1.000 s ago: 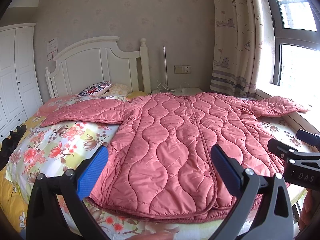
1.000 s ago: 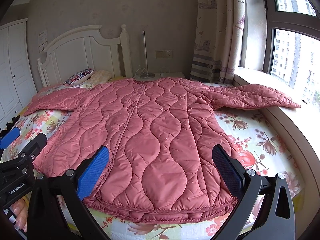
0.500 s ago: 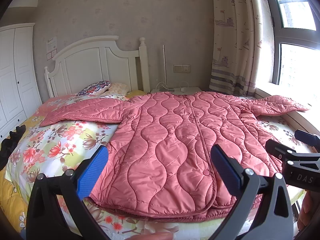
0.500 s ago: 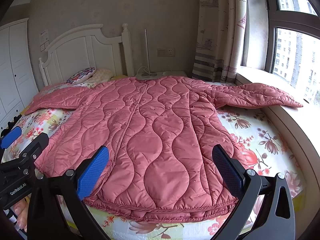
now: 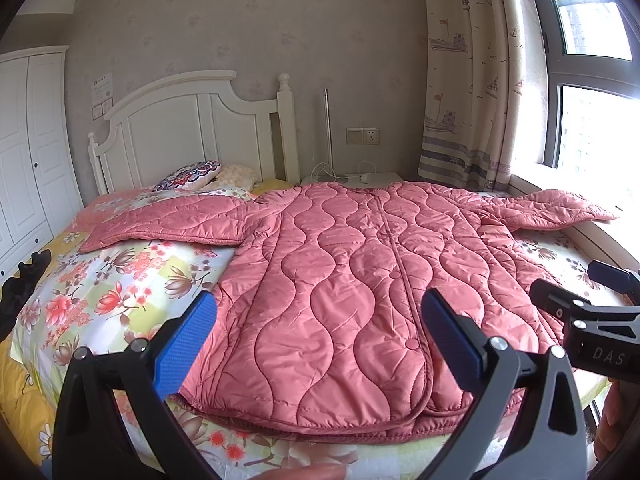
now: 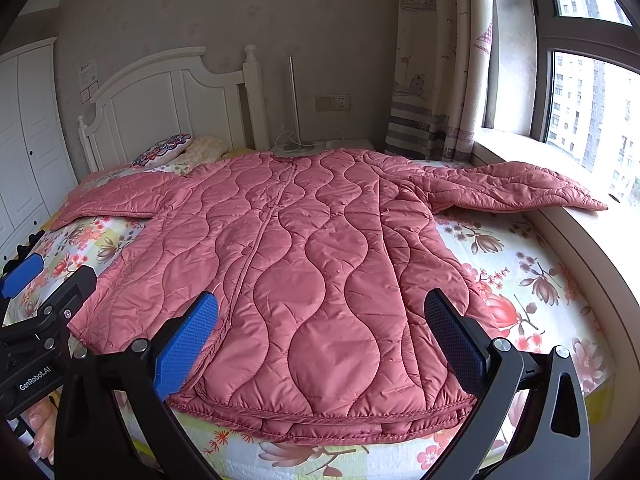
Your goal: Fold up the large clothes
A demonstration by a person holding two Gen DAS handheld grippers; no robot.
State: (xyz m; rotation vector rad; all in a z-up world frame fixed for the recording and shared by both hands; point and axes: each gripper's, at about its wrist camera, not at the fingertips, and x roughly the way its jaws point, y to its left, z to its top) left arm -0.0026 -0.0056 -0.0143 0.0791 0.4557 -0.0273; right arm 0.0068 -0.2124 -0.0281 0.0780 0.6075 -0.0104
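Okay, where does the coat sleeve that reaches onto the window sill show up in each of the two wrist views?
Left wrist view: the sleeve on the sill lies at the far right, mid-height, beside the bright window.
Right wrist view: the same sleeve lies right of centre, its cuff pointing right along the sill.
Shared landmark: the wall socket left of the curtain.

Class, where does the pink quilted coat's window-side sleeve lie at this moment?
In the right wrist view, the sleeve stretches from the pink quilted coat off the bed's right side, its cuff resting on the window ledge below the curtain.
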